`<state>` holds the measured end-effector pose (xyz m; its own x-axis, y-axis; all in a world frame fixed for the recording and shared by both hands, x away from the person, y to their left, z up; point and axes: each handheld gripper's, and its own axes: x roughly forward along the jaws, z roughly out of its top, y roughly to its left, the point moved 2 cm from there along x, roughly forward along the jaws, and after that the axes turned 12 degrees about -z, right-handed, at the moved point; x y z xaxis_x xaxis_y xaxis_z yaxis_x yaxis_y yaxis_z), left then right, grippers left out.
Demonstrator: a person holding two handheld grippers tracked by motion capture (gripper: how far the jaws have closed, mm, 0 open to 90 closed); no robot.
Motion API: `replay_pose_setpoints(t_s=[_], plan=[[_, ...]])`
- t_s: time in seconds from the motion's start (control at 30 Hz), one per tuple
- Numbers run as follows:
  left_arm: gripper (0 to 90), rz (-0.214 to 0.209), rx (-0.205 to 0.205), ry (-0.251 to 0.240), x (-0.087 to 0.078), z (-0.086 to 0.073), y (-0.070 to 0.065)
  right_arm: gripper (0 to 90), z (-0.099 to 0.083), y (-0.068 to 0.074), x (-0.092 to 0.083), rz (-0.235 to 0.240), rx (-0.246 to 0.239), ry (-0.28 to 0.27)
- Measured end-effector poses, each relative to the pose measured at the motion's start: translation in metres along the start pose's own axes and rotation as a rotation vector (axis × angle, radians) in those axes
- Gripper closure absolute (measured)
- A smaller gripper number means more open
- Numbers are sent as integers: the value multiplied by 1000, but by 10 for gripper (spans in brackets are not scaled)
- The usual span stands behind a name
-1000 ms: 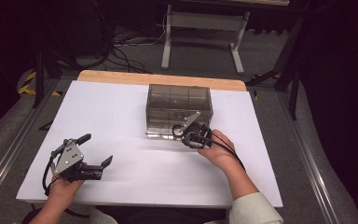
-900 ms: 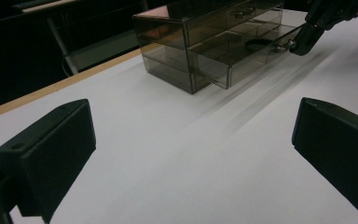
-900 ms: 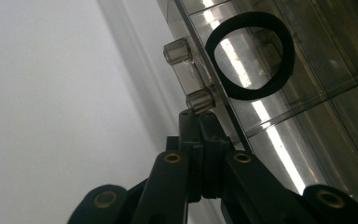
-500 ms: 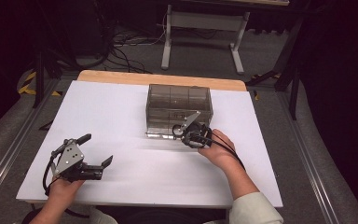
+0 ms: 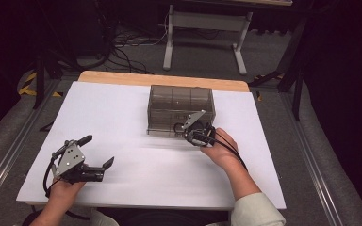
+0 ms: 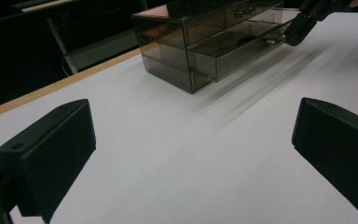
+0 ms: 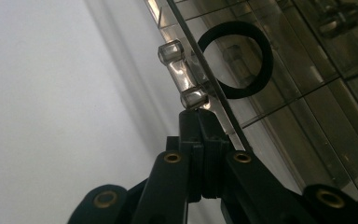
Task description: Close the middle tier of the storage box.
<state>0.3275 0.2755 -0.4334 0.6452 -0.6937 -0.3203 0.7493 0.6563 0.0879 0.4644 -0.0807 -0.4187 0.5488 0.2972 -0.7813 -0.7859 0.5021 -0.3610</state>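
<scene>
A smoky see-through drawer box stands at the middle back of the white table. One low drawer sticks out a little from its front. My right gripper is at that drawer's front. In the right gripper view its jaws are pressed together, and its tips touch the near end of the clear drawer handle. A black ring lies inside the drawer, behind the front panel. My left gripper rests near the front left of the table. It stands open with nothing between its fingers.
The table's wooden back edge runs behind the box. Beyond it on the floor are a metal stand and several cables. A person's hand and pale sleeve come in at the bottom right.
</scene>
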Motion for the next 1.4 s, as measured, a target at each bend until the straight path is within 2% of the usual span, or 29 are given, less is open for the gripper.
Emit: replay_pose_setpoints(t_s=[0.7, 1.07, 1.4], plan=[[4, -1, -1, 0, 0, 0, 0, 900, 2, -8, 7, -65, 47, -17], [4, -5, -1, 2, 0, 0, 0, 900, 3, -15, 13, -98, 86, -27], [4, -1, 4, 0, 0, 0, 0, 900, 5, -16, 17, -128, 96, -32]])
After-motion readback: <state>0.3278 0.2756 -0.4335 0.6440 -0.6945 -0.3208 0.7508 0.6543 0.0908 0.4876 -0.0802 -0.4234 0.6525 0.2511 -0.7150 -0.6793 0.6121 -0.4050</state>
